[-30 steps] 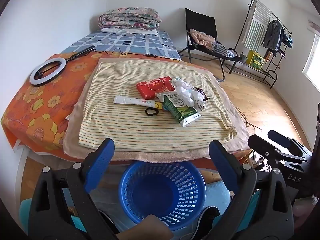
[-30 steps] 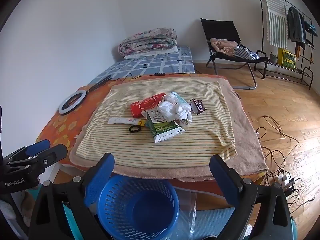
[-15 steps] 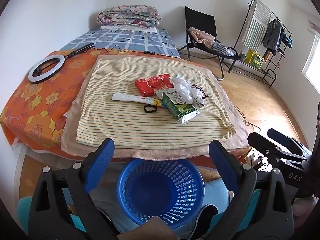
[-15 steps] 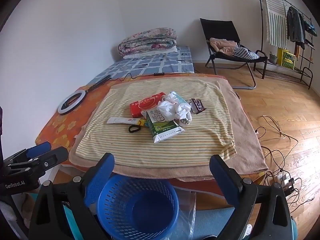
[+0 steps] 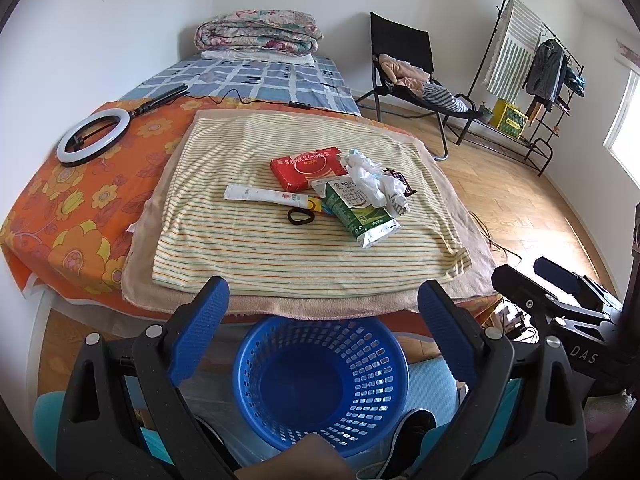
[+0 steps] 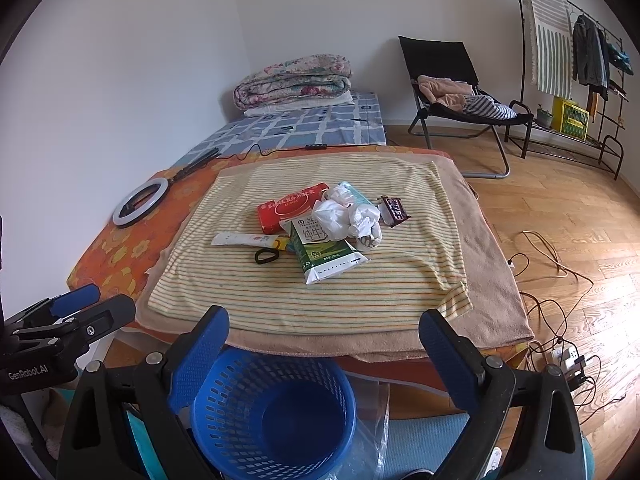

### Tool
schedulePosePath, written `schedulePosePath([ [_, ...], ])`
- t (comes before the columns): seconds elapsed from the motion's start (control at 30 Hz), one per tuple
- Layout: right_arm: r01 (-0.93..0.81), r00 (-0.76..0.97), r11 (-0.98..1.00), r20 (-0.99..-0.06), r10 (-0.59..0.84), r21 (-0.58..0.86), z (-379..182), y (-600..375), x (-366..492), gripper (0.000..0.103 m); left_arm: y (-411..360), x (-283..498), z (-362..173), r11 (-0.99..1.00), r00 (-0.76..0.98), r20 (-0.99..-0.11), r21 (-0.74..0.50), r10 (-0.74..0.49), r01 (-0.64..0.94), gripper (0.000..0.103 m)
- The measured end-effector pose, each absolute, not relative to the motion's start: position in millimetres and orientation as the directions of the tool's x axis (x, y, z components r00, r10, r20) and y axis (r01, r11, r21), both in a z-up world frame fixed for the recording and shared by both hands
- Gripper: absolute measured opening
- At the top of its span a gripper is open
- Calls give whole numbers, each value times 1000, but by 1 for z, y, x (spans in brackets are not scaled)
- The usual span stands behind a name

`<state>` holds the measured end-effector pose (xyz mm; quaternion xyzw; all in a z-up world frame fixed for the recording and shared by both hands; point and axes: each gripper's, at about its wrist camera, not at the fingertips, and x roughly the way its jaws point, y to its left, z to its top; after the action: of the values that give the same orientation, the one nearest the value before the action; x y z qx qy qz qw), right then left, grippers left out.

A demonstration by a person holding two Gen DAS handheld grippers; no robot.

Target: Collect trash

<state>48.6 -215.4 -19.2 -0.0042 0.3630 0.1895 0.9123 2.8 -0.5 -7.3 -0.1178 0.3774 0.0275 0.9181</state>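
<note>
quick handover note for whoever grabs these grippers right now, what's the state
Left gripper: open, empty, hovering over the blue basket.
Right gripper: open, empty, also near the basket.
Basket sits on the floor at the near edge of the bed; nothing visible in it.
Trash is bunched mid-way on the striped cloth: green milk carton, crumpled white tissue, red packet, white tube, dark snack wrapper, black loop.
Done: nothing collected.
Left: every item, carton is nearest.

Left gripper (image 5: 322,304) fingers (image 5: 199,334) spread wide, holding nothing; right gripper (image 6: 323,334) fingers (image 6: 442,356) likewise apart and empty, both level, side by side.
</note>
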Motion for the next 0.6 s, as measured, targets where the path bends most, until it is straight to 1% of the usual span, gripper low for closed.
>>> schedulePosePath([
  [0.2, -339, 669, 933, -666, 330, 122, -20, -217, 50, 97, 0, 3, -6, 970, 712, -701, -197, -39, -141, 97],
  [0.5, -330, 666, 932, -663, 343, 151, -22, -219, 51, 97, 1, 3, -6, 970, 712, -701, -198, -40, -141, 97],
  [0.57, -327, 665, 932, -662, 345, 157, -21, -220, 52, 97, -8, -2, -18, 971, 712, -701, -194, -38, -139, 97],
  [0.6, -326, 664, 932, -662, 346, 160, -21, -220, 52, 97, -6, -2, -14, 970, 712, -701, -197, -39, -140, 97],
])
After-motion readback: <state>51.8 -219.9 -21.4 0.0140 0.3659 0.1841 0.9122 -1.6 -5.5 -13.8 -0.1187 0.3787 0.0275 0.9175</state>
